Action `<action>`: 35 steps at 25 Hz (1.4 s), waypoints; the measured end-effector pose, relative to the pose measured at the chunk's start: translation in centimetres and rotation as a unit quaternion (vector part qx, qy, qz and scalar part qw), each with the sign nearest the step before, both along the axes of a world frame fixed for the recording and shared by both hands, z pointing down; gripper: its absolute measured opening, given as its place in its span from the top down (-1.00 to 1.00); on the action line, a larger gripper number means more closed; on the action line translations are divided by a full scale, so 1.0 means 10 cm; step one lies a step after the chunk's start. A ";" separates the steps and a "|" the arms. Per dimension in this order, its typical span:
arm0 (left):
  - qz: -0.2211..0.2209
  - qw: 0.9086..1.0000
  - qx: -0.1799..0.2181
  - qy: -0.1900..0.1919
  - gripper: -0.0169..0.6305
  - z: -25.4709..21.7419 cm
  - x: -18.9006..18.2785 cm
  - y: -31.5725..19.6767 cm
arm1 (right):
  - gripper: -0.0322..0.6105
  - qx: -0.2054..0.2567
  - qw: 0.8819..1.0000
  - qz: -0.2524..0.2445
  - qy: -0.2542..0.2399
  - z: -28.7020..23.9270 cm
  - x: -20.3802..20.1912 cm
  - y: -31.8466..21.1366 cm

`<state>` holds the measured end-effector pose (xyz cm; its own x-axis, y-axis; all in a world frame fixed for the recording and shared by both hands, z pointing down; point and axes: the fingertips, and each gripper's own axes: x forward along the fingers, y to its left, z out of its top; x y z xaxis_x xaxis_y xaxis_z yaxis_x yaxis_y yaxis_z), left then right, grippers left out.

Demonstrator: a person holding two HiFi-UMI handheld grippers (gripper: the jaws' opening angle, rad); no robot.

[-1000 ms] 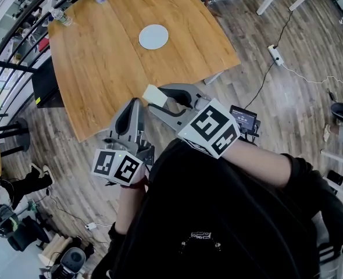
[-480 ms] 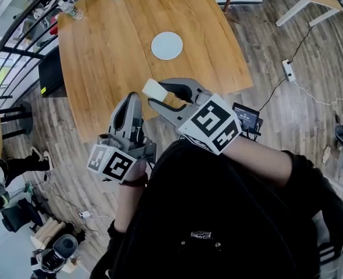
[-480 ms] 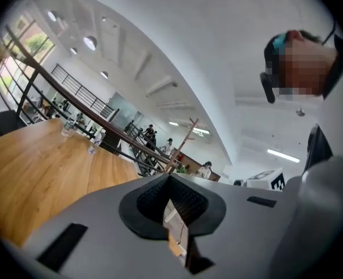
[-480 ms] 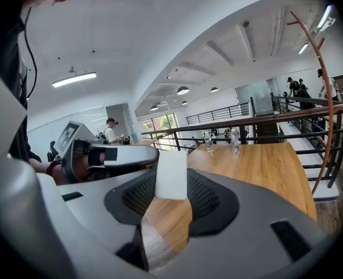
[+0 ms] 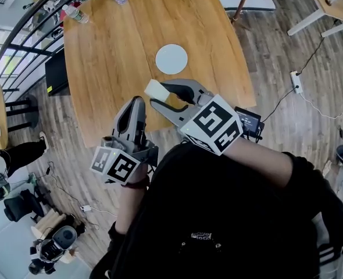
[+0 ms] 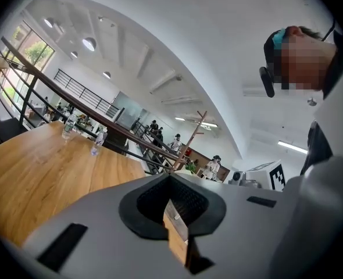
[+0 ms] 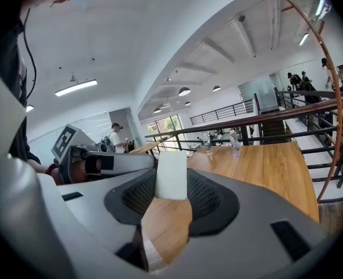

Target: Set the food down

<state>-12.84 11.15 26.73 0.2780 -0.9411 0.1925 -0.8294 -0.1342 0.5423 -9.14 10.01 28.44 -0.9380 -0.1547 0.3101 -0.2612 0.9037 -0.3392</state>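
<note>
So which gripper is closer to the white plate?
Right. The right gripper, holding the food, is over the table, just short of the plate. The left gripper is shut and farther back, by the table's near edge.

The table (image 5: pixel 113 57) is warm, smooth wood with a visible grain and a soft satin sheen. The round plate (image 5: pixel 171 58) on it looks plain white and matt. The pale block of food (image 5: pixel 156 89) has a smooth, dull cream surface. The left gripper (image 5: pixel 136 103) and the right gripper (image 5: pixel 158 95) are matt grey plastic, their pads (image 7: pixel 212 199) black and finely ribbed, like rubber. Their marker cubes (image 5: pixel 211 125) carry matt black-and-white print. The floor (image 5: pixel 276 39) is grey-brown wood plank, and the person's sleeve (image 5: pixel 264 167) is black cloth.
</note>
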 end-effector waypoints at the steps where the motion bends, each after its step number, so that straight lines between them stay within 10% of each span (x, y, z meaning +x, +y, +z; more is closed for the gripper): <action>1: 0.001 1.000 -0.002 -0.002 0.95 0.00 0.02 -0.06 | 0.36 0.000 1.000 0.001 -0.003 -0.01 0.01 -0.06; 13: 0.020 0.998 -0.040 -0.046 0.95 0.12 0.39 -0.60 | 0.36 -0.027 0.999 0.012 -0.020 0.14 0.28 -0.58; 35: 0.068 0.997 -0.042 -0.009 0.95 0.26 0.12 -0.97 | 0.36 -0.026 0.997 0.065 0.009 0.25 0.10 -0.94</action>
<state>-11.59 1.43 29.36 0.3968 -0.8754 0.2760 -0.8167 -0.1995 0.5414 -8.13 0.64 30.94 -0.9050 -0.2576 0.3385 -0.3817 0.8430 -0.3791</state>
